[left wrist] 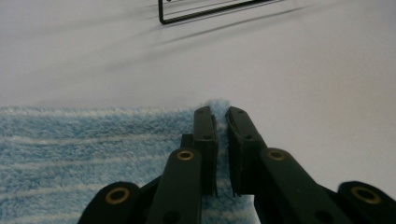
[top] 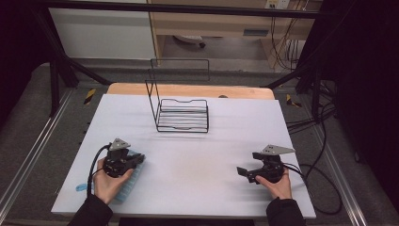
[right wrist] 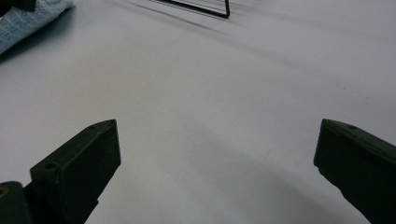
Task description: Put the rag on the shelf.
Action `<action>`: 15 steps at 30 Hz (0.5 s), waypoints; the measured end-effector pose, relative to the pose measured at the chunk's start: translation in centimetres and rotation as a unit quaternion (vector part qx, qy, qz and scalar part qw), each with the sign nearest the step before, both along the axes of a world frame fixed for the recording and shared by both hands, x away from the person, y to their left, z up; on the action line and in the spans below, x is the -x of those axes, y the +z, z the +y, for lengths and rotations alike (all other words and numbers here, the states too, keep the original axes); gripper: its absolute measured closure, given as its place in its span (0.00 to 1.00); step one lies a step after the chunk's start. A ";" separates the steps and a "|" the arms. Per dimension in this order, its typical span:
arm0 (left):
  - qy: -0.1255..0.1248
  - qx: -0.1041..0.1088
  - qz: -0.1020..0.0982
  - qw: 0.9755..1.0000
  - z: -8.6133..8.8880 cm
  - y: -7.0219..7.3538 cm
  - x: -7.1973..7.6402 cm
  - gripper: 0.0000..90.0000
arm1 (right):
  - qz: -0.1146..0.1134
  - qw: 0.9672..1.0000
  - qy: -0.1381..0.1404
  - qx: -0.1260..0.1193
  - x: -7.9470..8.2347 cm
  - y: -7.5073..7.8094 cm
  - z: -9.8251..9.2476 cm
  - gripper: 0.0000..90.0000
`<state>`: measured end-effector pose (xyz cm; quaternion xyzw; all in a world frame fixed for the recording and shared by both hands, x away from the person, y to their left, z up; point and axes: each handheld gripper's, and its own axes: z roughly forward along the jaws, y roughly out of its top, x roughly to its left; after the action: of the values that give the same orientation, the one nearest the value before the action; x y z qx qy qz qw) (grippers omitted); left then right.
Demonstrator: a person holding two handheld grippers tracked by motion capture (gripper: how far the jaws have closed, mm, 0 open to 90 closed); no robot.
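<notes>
Two grippers are working near the table's front edge. Nearest, the left gripper [left wrist: 221, 122] is pinching the corner of one blue towel [left wrist: 84, 154], its jaws clenched on the pile, probably to lift or drag the cloth lying flat at the front left. The right gripper [top: 245, 173] is hovering released over bare white table [top: 197, 169], jaws wide apart, seemingly waiting. Farther back, one black wire rack [top: 181, 115] is standing empty, perhaps meant for the towel.
</notes>
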<state>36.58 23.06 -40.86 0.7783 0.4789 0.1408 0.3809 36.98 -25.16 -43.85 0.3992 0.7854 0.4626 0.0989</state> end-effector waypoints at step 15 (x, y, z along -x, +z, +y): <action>-0.018 -0.014 -0.007 1.000 -3.2 0.3 0.1 0.92 | 0.001 1.000 0.001 0.001 0.0 0.0 0.1 0.01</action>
<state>36.50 19.88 -40.59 0.7912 0.4599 0.1464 0.3755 36.95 -25.10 -43.89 0.3992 0.7861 0.4615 0.0981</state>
